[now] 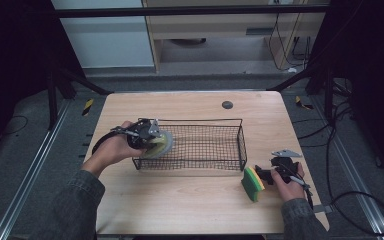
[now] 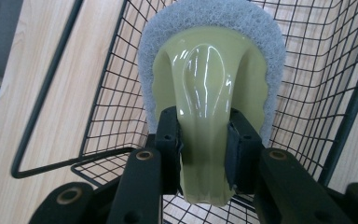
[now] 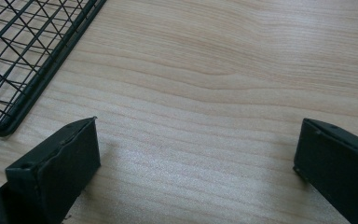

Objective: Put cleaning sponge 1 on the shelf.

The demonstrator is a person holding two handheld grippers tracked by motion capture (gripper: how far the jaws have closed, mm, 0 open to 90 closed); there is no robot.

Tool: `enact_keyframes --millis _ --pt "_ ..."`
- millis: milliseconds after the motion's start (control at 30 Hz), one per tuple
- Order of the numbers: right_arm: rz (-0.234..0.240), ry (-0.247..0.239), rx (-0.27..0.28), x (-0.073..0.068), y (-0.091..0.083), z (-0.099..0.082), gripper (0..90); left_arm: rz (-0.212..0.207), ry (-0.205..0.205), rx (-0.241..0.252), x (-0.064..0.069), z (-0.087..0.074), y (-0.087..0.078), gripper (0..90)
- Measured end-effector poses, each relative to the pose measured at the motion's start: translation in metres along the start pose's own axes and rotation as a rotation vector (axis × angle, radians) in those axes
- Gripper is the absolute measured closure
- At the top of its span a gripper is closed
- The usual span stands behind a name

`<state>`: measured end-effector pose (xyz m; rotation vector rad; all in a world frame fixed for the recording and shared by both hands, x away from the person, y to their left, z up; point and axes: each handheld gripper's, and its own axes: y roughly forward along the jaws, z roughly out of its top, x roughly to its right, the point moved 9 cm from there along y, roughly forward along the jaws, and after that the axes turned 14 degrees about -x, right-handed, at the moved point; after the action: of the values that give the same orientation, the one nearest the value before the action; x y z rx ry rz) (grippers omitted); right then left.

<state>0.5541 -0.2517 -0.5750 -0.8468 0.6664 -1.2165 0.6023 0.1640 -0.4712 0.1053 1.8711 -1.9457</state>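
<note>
A black wire basket [image 1: 200, 120] stands in the middle of the wooden table [image 1: 190, 200]. My left gripper [image 1: 152, 137] reaches into its left end and is shut on the pale yellow-green handle of a scrubber [image 1: 161, 144] with a grey-white pad. In the left gripper view both pads [image 2: 168, 140] press on the glossy handle of that scrubber [image 2: 209, 70], over the basket mesh [image 2: 107, 93]. A green and yellow sponge [image 1: 252, 184] stands on edge right of the basket, just off the tips of my right gripper [image 1: 266, 175]. The right gripper [image 3: 196, 130] is open over bare wood, beside the basket corner [image 3: 23, 56].
A small dark round disc [image 1: 227, 104] lies near the table's far edge. Cables [image 1: 360, 200] trail over the floor to the right. Black frame struts [image 1: 80, 80] stand at the back left and right.
</note>
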Motion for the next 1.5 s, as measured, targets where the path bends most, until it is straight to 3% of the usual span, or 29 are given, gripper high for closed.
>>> enact_keyframes --millis 400,867,967,1500 --pt "0.000 0.000 0.000 0.000 0.000 0.000 0.4 -0.040 -0.014 -0.012 0.003 0.002 0.010 69.3" --pt "0.000 -0.001 0.001 0.000 0.000 0.000 0.4 -0.015 -0.026 -0.016 0.007 0.020 0.019 67.4" --pt "0.000 -0.001 0.001 0.000 0.000 0.000 0.4 -0.013 -0.009 -0.019 0.011 0.023 0.021 67.8" --pt "0.000 -0.001 0.000 0.000 0.000 0.000 0.4 -0.035 -0.020 0.011 0.020 0.025 0.021 61.5"
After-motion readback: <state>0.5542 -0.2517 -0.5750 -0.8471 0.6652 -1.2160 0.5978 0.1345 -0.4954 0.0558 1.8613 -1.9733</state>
